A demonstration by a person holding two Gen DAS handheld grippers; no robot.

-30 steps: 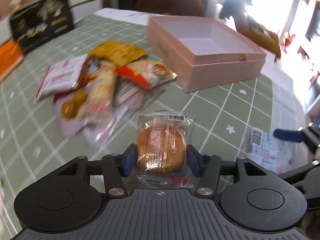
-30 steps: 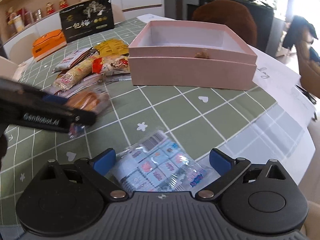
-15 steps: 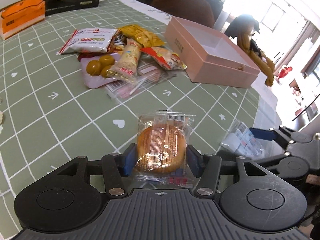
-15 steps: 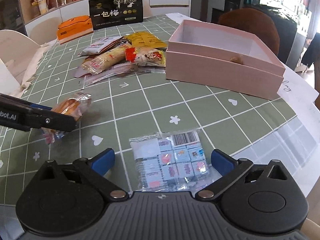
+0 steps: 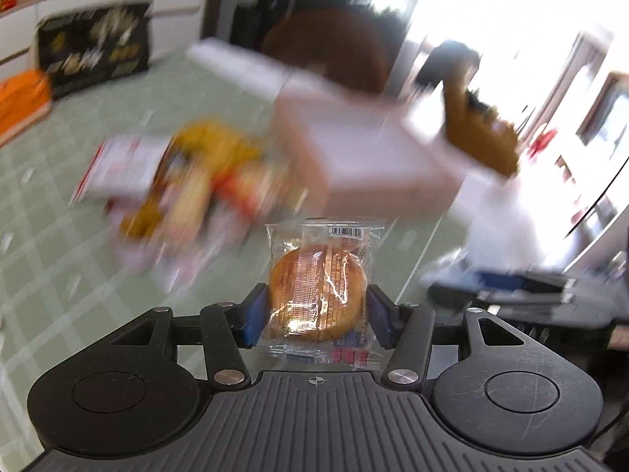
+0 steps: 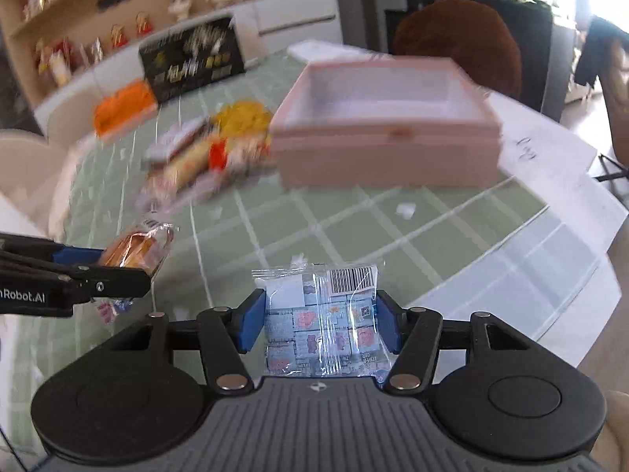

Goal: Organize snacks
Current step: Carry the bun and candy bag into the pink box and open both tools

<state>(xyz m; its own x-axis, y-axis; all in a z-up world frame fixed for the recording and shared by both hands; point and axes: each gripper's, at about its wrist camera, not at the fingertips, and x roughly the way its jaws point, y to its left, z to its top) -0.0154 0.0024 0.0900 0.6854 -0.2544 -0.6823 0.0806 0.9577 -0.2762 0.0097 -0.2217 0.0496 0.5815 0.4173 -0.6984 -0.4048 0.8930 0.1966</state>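
My left claw (image 5: 316,316) is pinching a round golden cake in a clear wrapper (image 5: 316,295), both blue pads against its sides, the packet clear of the tabletop (image 5: 51,236). My right claw (image 6: 318,324) has its jaws closing; a clear packet of small blue printed sweets (image 6: 324,326) stands between them, and the blue pads already meet its two edges. In the right wrist view I see the left claw at the left edge, with its cake packet held above the green checked cloth. The open pink box (image 6: 387,133) sits farther back on the tabletop. A loose pile of snack packets (image 6: 208,157) lies just to the left of it, blurred. Behind the pile stand an orange box (image 6: 124,108) and a black printed bag (image 6: 192,63).
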